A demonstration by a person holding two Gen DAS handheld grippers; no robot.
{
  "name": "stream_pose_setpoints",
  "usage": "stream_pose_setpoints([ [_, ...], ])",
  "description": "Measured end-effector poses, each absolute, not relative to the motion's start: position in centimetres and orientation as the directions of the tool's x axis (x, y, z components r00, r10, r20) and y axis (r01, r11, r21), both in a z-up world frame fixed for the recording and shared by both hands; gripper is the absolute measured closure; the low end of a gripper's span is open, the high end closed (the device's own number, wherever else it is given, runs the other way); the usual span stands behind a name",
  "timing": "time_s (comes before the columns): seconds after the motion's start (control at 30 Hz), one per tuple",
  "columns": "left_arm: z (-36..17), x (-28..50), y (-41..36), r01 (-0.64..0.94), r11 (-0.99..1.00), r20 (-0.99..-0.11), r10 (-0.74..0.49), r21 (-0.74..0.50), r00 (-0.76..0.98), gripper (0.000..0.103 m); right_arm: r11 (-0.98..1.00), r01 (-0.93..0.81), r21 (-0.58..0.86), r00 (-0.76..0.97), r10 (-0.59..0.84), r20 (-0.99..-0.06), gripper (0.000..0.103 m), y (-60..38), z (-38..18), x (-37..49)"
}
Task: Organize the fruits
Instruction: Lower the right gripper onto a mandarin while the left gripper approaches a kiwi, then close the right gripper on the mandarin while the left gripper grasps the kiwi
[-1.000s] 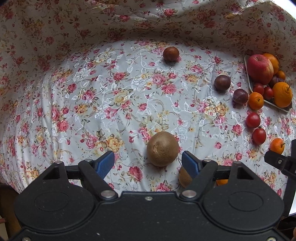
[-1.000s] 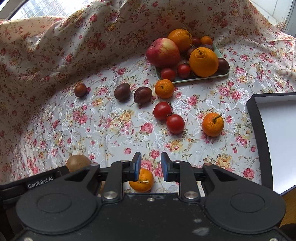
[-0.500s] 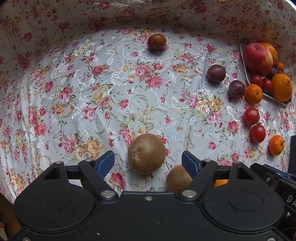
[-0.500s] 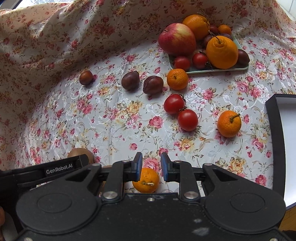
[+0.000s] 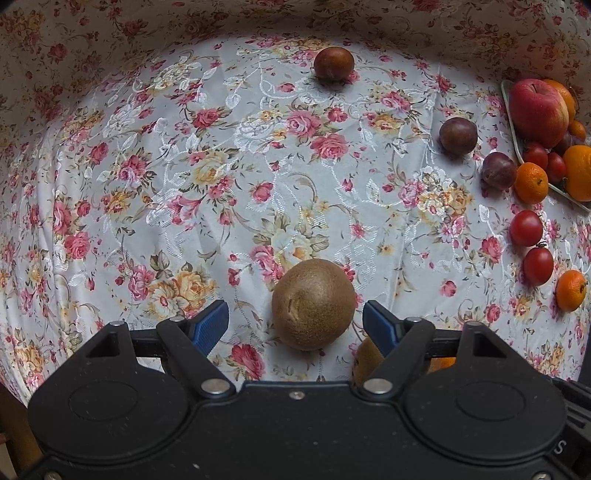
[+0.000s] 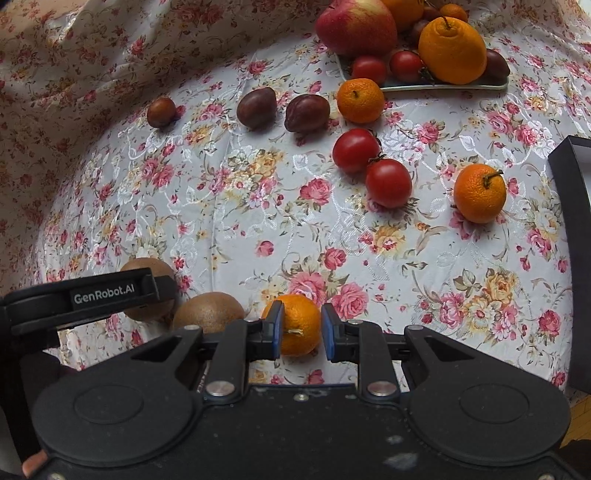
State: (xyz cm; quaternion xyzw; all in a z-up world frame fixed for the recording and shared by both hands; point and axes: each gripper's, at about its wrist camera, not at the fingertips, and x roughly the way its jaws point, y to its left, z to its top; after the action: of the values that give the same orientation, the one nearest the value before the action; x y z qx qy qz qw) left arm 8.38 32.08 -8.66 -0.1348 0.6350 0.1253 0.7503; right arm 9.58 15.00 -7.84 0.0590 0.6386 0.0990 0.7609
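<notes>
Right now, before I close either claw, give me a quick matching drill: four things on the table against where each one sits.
Things:
1. big kiwi
2. apple
3. nearest mandarin
4. black box

Places:
A. on the tray at the far side
B. at the right edge of the right wrist view
C. between the wide-open fingers of the left claw
D. in line with the narrow gap of the right claw

Pairs: 1-C, 2-A, 3-D, 4-B
</notes>
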Motion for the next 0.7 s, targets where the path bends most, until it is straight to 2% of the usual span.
stream_pose_setpoints([
  [0.13, -9.0, 8.3, 32.3, -0.36, 0.932, -0.988, 0.017, -0.04, 0.155, 0.023, 0.979, -0.075, 0.192, 0.174, 0.202, -0.964, 0.076, 15.9, -8.2, 9.6],
  [0.43, -9.3, 8.2, 32.5, -0.352, 0.934, -0.988, 0.004, -0.052, 0.157, 0.023, 0.982, -0.064, 0.177, 0.153, 0.184, -0.971, 0.061, 17.1, -9.0, 10.1],
  [0.7, -9.5, 8.1, 32.7, -0.357, 0.932, -0.988, -0.01, -0.065, 0.154, 0.023, 0.983, -0.085, 0.163, 0.15, 0.175, -0.973, 0.059, 18.1, -10.5, 9.7],
])
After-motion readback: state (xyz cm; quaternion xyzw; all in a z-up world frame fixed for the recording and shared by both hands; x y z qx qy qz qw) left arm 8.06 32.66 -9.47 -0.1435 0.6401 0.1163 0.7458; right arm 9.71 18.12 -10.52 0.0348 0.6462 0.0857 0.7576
